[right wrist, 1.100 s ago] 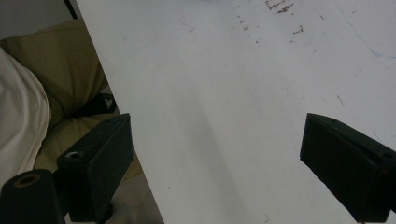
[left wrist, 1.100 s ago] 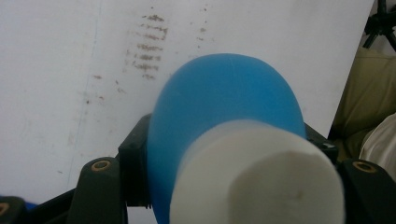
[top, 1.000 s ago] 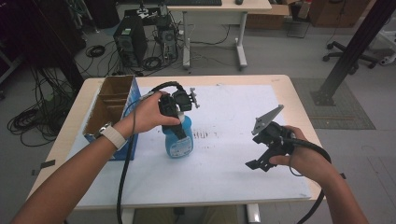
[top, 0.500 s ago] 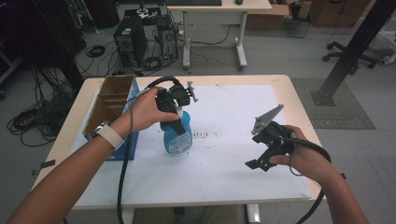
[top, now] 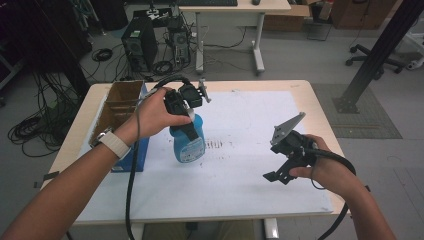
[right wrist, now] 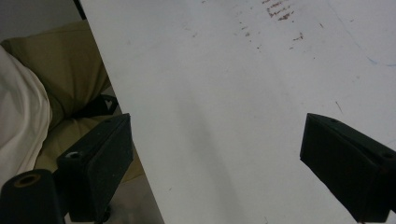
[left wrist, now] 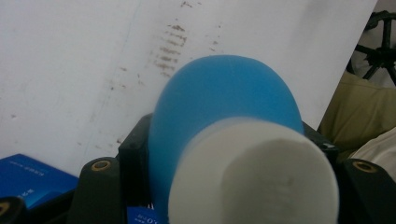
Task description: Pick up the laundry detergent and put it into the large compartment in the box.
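Two grippers work over a white sheet (top: pixel 240 165) that covers most of the table (top: pixel 320 107) in the high view. Taking that sheet as the landmark, the left gripper (top: pixel 186 131) sits over its far-left part, held in the person's left hand (top: pixel 152 114), and its jaws are clamped on the upper part of a blue spray bottle (top: pixel 189 142). The bottle stands upright over the sheet's left side, just left of a patch of small brown marks (top: pixel 215 145); whether its base touches the sheet cannot be told from here. A cardboard box (top: pixel 117 102) and a blue box (top: pixel 140 152) lie at the sheet's left edge, beside the bottle. The right gripper (top: pixel 280 167) is held in the right hand (top: pixel 320 167) over the sheet's right side, well apart from the bottle, with a grey three-cornered plate on top.

In the left gripper view, the blue spray bottle (left wrist: pixel 224 102) swells out between the two black jaws, which press against its sides, and its white top (left wrist: pixel 254 172) faces the camera. Behind it lies the white sheet (left wrist: pixel 70 70) with the brown marks (left wrist: pixel 168 46), and the blue box (left wrist: pixel 28 179) peeks in at the sheet's lower-left edge.

In the right gripper view, the right gripper (right wrist: pixel 215 154) has its jaws spread wide apart with nothing between them, hanging over the near edge of the white sheet (right wrist: pixel 233 93). The brown marks (right wrist: pixel 278 11) sit at the sheet's far end.
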The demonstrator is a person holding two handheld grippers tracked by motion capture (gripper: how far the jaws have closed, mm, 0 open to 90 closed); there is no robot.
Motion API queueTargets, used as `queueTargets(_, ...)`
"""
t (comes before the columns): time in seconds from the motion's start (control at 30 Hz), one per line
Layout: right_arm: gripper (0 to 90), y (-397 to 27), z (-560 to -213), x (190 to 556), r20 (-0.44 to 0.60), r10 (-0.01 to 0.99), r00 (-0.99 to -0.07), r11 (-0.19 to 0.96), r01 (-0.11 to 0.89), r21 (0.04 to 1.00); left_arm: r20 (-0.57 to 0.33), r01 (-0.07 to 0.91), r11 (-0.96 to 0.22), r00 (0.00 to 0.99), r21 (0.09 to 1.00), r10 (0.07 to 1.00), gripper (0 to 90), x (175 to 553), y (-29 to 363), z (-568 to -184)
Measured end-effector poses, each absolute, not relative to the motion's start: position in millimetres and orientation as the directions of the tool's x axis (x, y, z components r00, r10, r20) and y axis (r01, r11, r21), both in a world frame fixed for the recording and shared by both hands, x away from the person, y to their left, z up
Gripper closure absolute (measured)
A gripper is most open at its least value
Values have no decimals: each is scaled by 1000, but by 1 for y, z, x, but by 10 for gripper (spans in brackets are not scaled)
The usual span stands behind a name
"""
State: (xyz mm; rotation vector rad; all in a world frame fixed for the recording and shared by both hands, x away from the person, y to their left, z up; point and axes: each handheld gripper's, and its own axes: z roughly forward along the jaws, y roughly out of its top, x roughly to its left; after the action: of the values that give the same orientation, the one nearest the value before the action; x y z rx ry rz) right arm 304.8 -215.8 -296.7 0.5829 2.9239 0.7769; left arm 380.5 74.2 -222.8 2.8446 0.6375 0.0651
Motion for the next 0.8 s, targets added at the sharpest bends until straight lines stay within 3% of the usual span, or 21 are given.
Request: queueTargets(0.8, 98, -211, -292, 308, 29, 345, -938, 809, 312, 498, 15, 565, -784, 809, 258, 588, 373, 379, 90, -183)
